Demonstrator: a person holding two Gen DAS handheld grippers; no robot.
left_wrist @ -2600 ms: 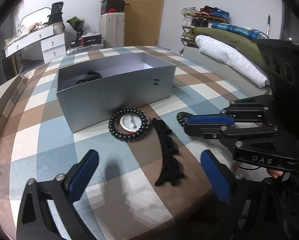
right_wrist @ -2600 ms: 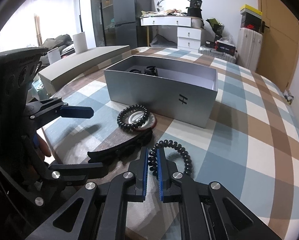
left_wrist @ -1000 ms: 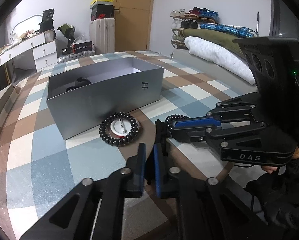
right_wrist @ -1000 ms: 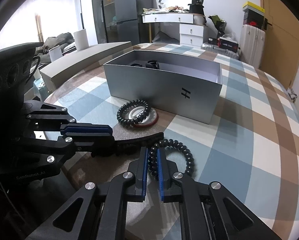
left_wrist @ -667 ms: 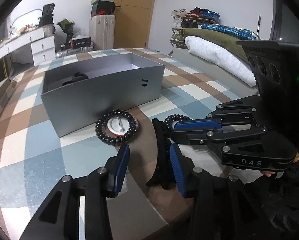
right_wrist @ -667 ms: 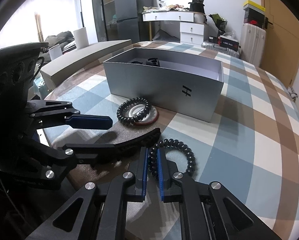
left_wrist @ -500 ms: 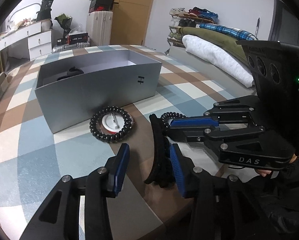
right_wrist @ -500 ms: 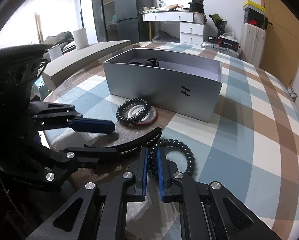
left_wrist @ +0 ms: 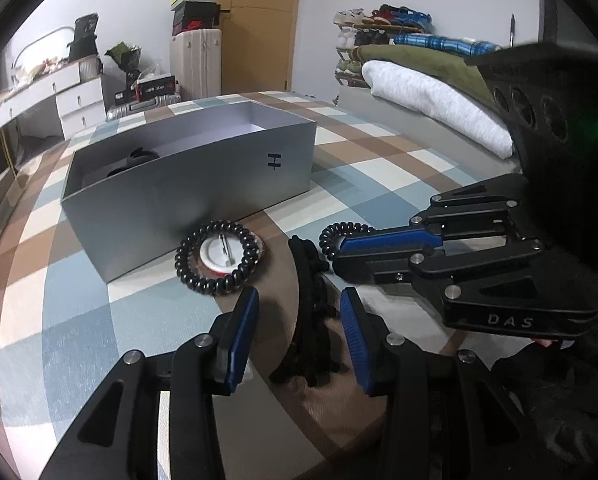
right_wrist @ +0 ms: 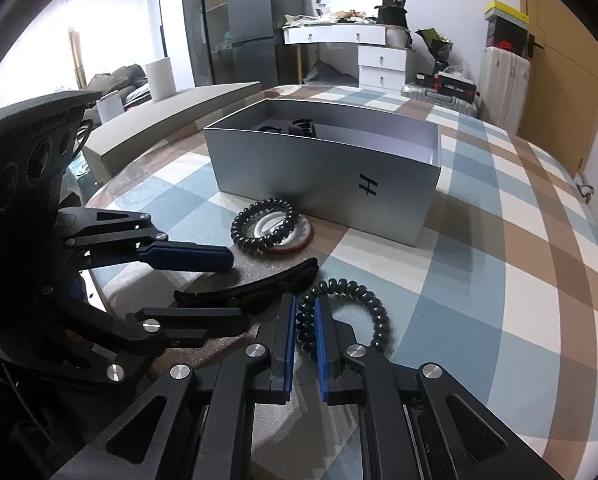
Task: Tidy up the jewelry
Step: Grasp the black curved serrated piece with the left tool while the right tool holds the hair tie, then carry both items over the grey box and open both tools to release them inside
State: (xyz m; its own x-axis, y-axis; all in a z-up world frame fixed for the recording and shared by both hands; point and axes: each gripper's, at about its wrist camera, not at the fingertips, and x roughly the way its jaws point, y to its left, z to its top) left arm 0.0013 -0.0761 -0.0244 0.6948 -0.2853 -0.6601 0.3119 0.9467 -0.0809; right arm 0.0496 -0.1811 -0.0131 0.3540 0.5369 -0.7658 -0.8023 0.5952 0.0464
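Open grey box (right_wrist: 323, 172) stands on the checked table (right_wrist: 519, 248) as the collecting bin, some dark pieces inside. Left gripper (left_wrist: 299, 320), fingers apart, straddles the black hair clip (left_wrist: 313, 308); right gripper (right_wrist: 302, 334) is clamped on a black coil band (right_wrist: 373, 312), apparently ready for boxing.

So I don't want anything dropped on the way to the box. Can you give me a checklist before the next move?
1. Right hand-held gripper shut on the spiral hair tie: ok.
2. Left hand-held gripper shut on the black hair clip: not ok, open, fingers straddling it.
3. Hair clip clear of the held tie: cannot tell, they lie very close.
4. Gray box open on top: ok.
5. Second spiral tie around the white badge collected: not ok, on the table.
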